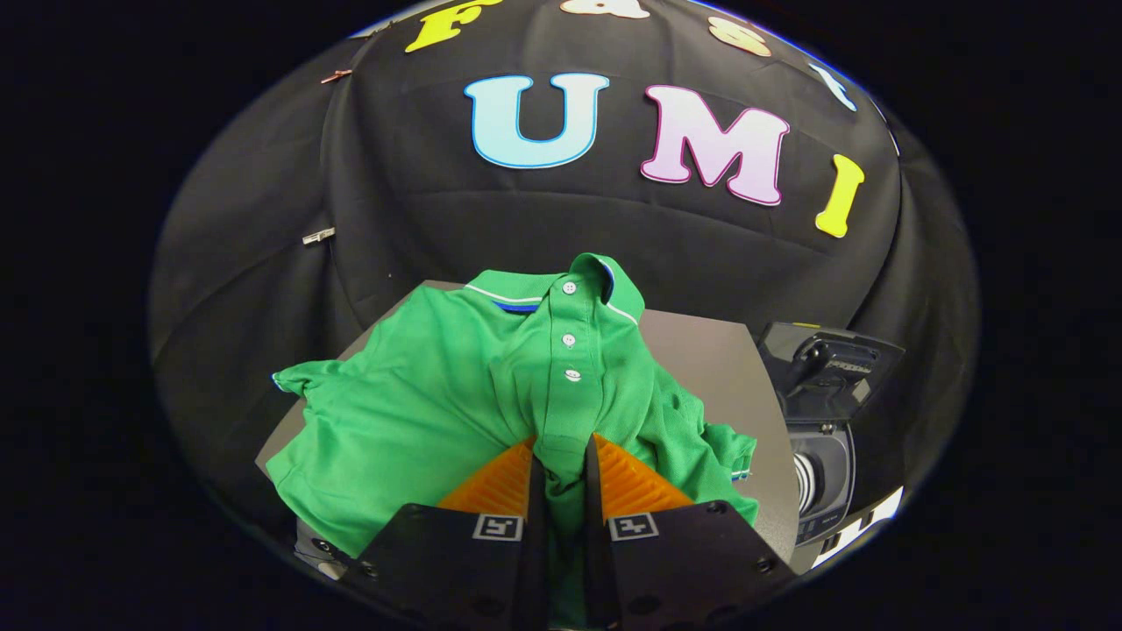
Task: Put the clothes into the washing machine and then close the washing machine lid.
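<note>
hand-held gripper (561, 451) | fingers nearly closed, pinching cloth | pointing forward

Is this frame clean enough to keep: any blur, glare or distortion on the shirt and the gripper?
Gripper view: strong fisheye bending, the table edges curve; even lighting, no glare; green polo shirt sharp, buttons crisp; hand-held gripper closed on a shirt fold, its near fingers slightly soft; washing machine dim beside the table.

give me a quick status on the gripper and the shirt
Gripper shut on green polo shirt, pinching the placket fabric. Shirt on table. Washing machine beyond, lid open. Nothing in the way.
</note>
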Available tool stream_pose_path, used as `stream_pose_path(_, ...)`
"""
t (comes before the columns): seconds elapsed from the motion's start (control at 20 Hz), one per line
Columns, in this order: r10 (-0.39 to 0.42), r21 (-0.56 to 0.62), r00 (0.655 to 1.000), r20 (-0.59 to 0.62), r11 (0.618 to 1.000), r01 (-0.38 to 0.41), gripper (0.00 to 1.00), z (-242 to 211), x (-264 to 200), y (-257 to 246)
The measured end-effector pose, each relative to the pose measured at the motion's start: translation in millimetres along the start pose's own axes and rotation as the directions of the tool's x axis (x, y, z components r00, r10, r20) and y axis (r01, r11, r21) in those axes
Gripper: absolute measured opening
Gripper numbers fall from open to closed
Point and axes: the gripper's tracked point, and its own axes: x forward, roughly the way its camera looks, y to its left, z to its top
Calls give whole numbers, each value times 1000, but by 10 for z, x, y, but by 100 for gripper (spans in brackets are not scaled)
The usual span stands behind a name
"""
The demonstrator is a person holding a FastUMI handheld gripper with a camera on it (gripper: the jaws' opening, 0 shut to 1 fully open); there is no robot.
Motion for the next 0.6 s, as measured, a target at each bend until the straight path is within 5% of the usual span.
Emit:
stream_pose_path(0.25,104,287,994,46,951,-113,21,47,-15,-45)
stream_pose_path(0.5,95,44,995,22,994,-96,21,51,-24,-5)
stream_pose_path(0.55,91,13,996,25,996,-92,7,54,-93,-1)
stream_pose_path(0.6,95,-6,995,30,995,-95,7,60,-103,-10)
